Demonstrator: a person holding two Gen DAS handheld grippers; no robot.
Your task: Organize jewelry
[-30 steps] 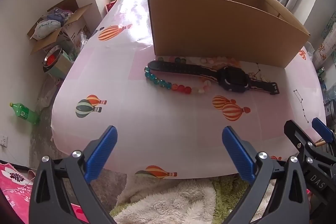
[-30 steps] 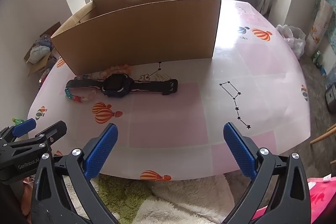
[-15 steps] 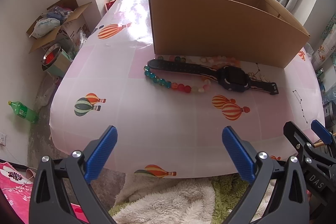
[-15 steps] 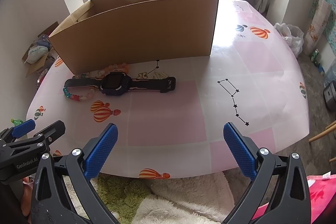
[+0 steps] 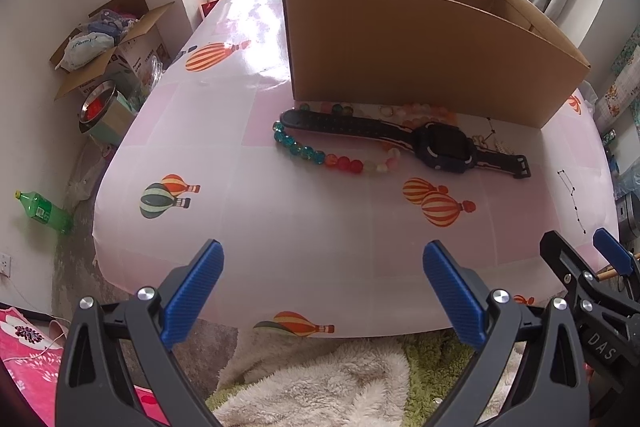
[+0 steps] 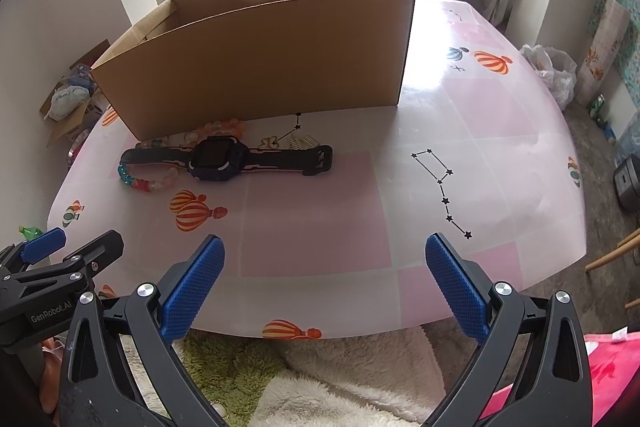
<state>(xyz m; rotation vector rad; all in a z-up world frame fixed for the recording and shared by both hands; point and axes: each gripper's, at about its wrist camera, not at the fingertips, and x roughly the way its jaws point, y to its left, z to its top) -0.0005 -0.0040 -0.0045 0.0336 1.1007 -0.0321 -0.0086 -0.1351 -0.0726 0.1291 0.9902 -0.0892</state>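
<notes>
**Jewelry laid out before a cardboard box, both grippers released**

Jewelry is seen gathered on a table point(image 5: 304, 227) covered by a pink cloth printed with hot-air balloons. The largest item on it is an open cardboard box point(image 5: 420, 55), standing toward the far side. Just in front of the box's near wall a dark wristwatch point(image 5: 440, 147) is laid flat with its strap stretched out. A bracelet of teal, red and pale beads point(image 5: 340, 163) is curved along the near side of the strap, touching or nearly touching it. Peach-coloured beads point(image 6: 222, 126) are found between the watch and the box wall, and small metal pieces point(image 6: 304, 140), too small to identify, are seen beside the strap's buckle end. The left gripper point(image 5: 320, 287) and the right gripper point(image 6: 322, 283) are held at the table's near edge, well apart from the jewelry, jaws spread wide with nothing between them.
</notes>
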